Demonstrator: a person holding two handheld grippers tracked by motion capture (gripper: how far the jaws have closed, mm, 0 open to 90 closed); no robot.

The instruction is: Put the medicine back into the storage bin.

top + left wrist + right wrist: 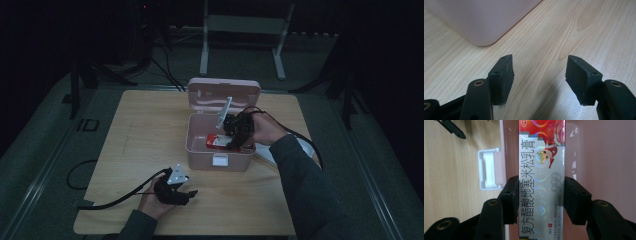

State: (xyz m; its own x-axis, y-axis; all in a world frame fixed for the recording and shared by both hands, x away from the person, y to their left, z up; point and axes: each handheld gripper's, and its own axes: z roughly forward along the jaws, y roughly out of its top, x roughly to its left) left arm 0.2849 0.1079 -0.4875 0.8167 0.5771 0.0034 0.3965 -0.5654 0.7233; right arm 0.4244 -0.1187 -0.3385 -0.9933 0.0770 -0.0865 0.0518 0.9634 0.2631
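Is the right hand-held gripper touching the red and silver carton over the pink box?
Touching. In the right gripper view, the right hand-held gripper has both pads pressed against the long sides of the carton, with no gap, above the pink box.

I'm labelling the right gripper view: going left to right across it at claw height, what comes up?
Wooden table → white latch → left pad → medicine carton → right pad → pink box floor.
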